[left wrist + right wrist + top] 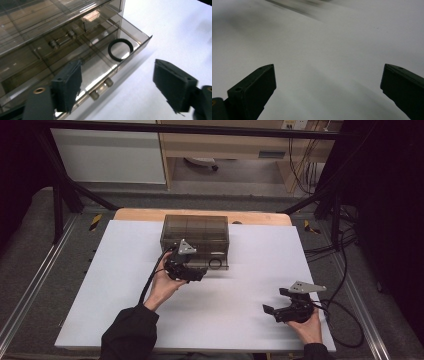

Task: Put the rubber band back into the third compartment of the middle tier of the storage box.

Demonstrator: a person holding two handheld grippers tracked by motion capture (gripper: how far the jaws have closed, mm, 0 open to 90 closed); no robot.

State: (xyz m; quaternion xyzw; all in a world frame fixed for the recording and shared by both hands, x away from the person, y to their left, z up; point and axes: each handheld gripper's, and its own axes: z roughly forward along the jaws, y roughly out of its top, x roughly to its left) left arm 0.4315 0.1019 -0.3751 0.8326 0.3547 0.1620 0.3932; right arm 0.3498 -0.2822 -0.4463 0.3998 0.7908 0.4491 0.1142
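1. High view: the left tongs (192, 270) sit at the front of a smoked-plastic drawer cabinet (195, 229), whose bottom drawer (218, 265) stands pulled out onto the white bench (125, 285). A black ring (216, 263) lies in that drawer, just beyond and to the right of the left tongs. The right tongs (274, 302) rest well apart from the cabinet, low over the bench, spread with nothing between the jaws. The person's left hand (162, 287) grips the left tool.

2. Left gripper view: the jaws are spread wide and pinch nothing. One jaw stands over the drawer's front edge, the other over bare bench. The drawer knob (101, 90) lies between the jaws, near the left one and not touched. The black ring (120, 49) lies flat in the drawer's end compartment, ahead of the jaws.
   - Judged step: the drawer is open and the knob let go; the ring is next. That calls for carrying the spread jaws forward over the drawer's front wall, dipping in, and closing across the ring's band.

3. Right gripper view: the right tongs (328, 82) are spread wide over plain white bench, holding and touching nothing.
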